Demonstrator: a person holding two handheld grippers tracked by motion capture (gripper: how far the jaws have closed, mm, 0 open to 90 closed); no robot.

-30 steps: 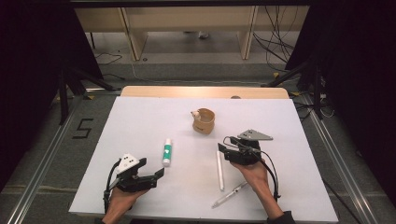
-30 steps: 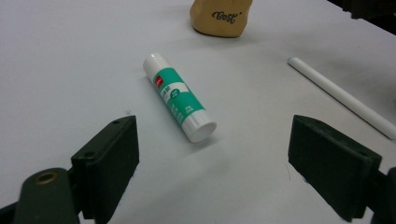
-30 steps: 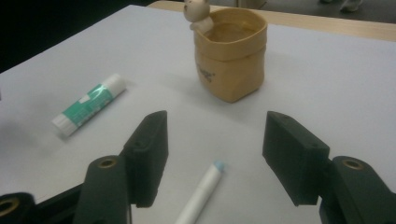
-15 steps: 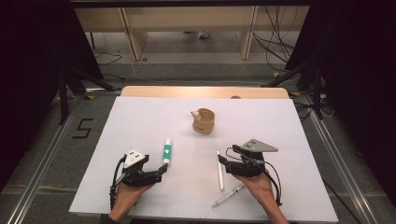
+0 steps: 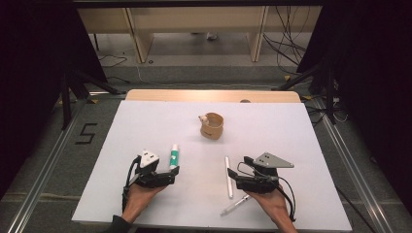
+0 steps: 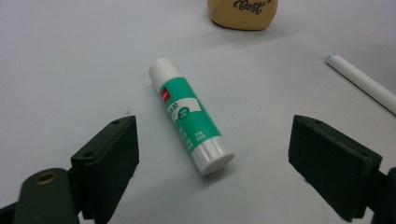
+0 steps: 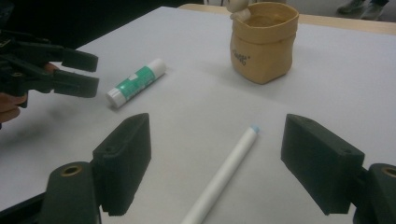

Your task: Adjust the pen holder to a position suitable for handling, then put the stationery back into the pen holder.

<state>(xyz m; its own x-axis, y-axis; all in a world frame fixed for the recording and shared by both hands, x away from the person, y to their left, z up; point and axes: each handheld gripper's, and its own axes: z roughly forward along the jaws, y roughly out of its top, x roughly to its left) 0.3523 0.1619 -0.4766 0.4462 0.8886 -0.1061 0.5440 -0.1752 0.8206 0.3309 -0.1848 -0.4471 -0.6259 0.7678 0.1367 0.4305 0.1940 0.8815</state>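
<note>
Fingers [image 6: 109,165] spread wide on both grippers, apparently touching neither glue stick [image 6: 190,114] nor pen [image 7: 222,175].

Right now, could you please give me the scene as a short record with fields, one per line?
surface: white table
left gripper: open, glue stick lying between its jaws, untouched
right gripper: open, jaws on either side of white pen, untouched
container: tan pouch, upright, beyond both
other item: clear pen near the right hand

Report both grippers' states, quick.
Left gripper: open, empty, jaws either side of the glue stick.
Right gripper: open, empty, white pen between its jaws.
</note>
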